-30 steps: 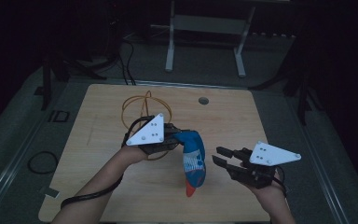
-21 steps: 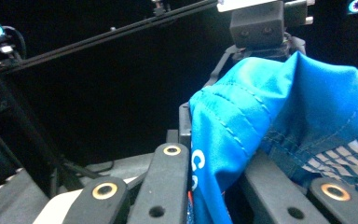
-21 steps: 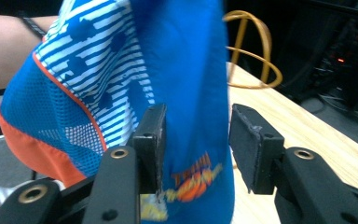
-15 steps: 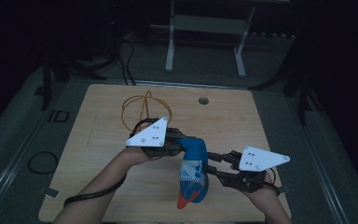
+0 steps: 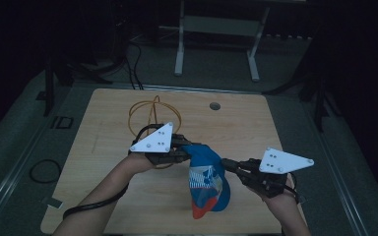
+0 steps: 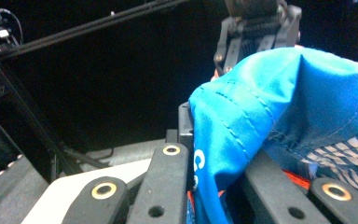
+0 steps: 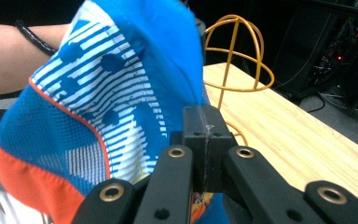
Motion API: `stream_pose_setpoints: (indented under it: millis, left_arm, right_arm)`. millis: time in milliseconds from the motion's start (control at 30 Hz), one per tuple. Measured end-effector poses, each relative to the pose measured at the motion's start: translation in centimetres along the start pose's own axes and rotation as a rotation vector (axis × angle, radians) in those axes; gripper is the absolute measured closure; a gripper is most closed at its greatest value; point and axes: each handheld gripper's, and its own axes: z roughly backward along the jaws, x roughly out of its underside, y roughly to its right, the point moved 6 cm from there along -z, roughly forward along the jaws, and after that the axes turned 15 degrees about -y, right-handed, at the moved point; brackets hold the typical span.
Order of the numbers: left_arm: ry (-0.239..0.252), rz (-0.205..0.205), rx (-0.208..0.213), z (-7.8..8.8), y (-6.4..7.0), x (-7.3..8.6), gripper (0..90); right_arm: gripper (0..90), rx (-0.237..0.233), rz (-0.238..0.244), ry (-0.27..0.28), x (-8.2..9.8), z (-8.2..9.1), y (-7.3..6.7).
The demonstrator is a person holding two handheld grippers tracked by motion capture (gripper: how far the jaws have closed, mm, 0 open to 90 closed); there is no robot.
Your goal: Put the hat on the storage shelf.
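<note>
The blue cap is now pinched by the right tool too, already clamped in the left tool, so it hangs between both above the desk.

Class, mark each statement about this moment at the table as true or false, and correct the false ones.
1. Both grippers hold the blue cap. True: the left gripper grips its top edge and the right gripper its side.
2. The cap lies flat on the table. False: it hangs between the two grippers, its orange edge lowest.
3. The yellow wire frame stands on the table beyond the left gripper. True.
4. The right gripper's jaws stand wide open. False: in the right gripper view they are pressed together on the cap's fabric.
5. The cap sits on the wire frame. False: the frame is bare and the cap is nearer the person.
</note>
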Motion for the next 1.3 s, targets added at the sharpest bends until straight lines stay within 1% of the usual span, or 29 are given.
stream_pose_setpoints:
  millis: [33,67,100,133,167,200,233,300,333,367,400,433,467,500,533,567,600,667,800,967,1033,1067,1100,1133,1167,1200,1233,1267,1300]
  left_arm:
    - [0.000,0.000,0.000,0.0,0.0,0.0,84.3]
    - [-0.019,-0.001,-0.008,0.0,0.0,0.2,84.3]
    - [-0.019,-0.001,-0.008,0.0,0.0,0.2,83.4]
    - [-0.047,0.004,-0.014,0.1,0.0,0.4,79.5]
    - [-0.047,0.004,-0.014,0.1,0.0,0.4,78.6]
    - [-0.071,0.007,-0.019,0.2,0.0,0.6,77.8]
    - [-0.071,0.007,-0.019,0.2,0.0,0.6,72.6]
    - [-0.094,0.023,-0.028,0.5,0.1,0.8,70.7]
    - [-0.109,0.026,-0.039,0.7,0.2,1.0,67.2]
    - [-0.112,0.035,-0.042,0.9,0.3,1.2,67.0]
    - [-0.120,0.055,-0.047,1.2,0.3,1.6,66.9]
    - [-0.120,0.055,-0.047,1.2,0.3,1.6,66.9]
    - [-0.137,0.078,-0.060,1.6,0.3,2.1,66.8]
    - [-0.137,0.078,-0.060,1.6,0.3,2.1,64.7]
    - [-0.149,0.097,-0.069,2.0,0.3,2.5,63.1]
    - [-0.149,0.097,-0.069,2.0,0.3,2.5,61.8]
    - [-0.163,0.101,-0.079,2.2,0.3,2.7,61.8]
    - [-0.171,0.118,-0.082,2.5,0.4,3.0,60.5]
    - [-0.181,0.127,-0.093,3.4,0.7,3.5,57.5]
    - [-0.174,0.179,-0.136,4.9,0.8,4.3,47.4]
    - [-0.171,0.211,-0.164,5.5,0.8,4.9,43.0]
    - [-0.171,0.211,-0.164,5.5,0.8,4.9,40.4]
    - [-0.169,0.242,-0.174,6.3,1.2,5.6,37.5]
    - [-0.169,0.242,-0.174,6.3,1.2,5.6,34.9]
    - [-0.175,0.276,-0.192,6.7,1.5,6.4,31.3]
    - [-0.185,0.293,-0.196,6.9,1.7,6.9,28.0]
    - [-0.185,0.293,-0.196,6.9,1.7,6.9,25.3]
    - [-0.196,0.302,-0.216,7.2,1.9,7.5,22.5]
    - [-0.199,0.309,-0.226,7.3,1.9,7.8,18.8]
  right_arm:
    - [90.0,0.000,0.000,0.000,0.0,0.0,0.0]
    - [90.0,0.000,-0.004,0.003,-0.1,0.2,0.1]
    - [90.0,0.013,0.002,0.000,-0.1,0.5,0.2]
    - [90.0,0.016,0.001,0.002,-0.2,0.7,0.3]
    - [90.0,0.021,0.001,0.000,-0.3,0.9,0.5]
    - [90.0,0.031,0.000,-0.001,-0.3,1.1,0.6]
    - [90.0,0.031,-0.004,0.001,-0.4,1.3,0.8]
    - [90.0,0.041,-0.010,0.003,-0.4,1.7,1.1]
    - [90.0,0.043,-0.012,0.006,-0.4,1.9,1.3]
    - [90.0,0.047,-0.016,0.009,-0.4,2.1,1.4]
    - [90.0,0.052,-0.017,0.010,-0.4,2.3,1.5]
    - [90.0,0.052,-0.017,0.010,-0.4,2.3,1.5]
    - [90.0,0.065,-0.020,0.013,-0.5,2.7,1.7]
    - [90.0,0.069,-0.021,0.013,-0.5,2.8,1.8]
    - [90.0,0.076,-0.021,0.011,-0.5,3.0,1.9]
    - [90.0,0.076,-0.021,0.011,-0.5,3.0,1.9]
    - [90.0,0.078,-0.024,0.011,-0.5,3.0,2.0]
    - [90.0,0.087,-0.022,0.004,-0.6,3.1,2.1]
    - [90.0,0.098,-0.012,-0.004,-1.0,3.0,2.3]
    - [90.0,0.100,-0.020,0.001,-1.2,2.9,2.6]
    - [90.0,0.106,-0.022,0.007,-1.4,3.1,2.8]
    - [90.0,0.106,-0.022,0.007,-1.4,3.1,2.8]
    - [90.0,0.117,-0.027,0.014,-1.7,3.5,3.1]
    - [90.0,0.120,-0.027,0.015,-1.8,3.6,3.1]
    - [90.0,0.126,-0.026,0.017,-2.0,3.7,3.3]
    - [90.0,0.131,-0.031,0.020,-2.2,3.8,3.4]
    - [90.0,0.131,-0.031,0.020,-2.2,3.8,3.4]
    - [90.0,0.139,-0.030,0.024,-2.7,4.0,3.8]
    - [90.0,0.148,-0.032,0.024,-2.9,4.0,4.0]
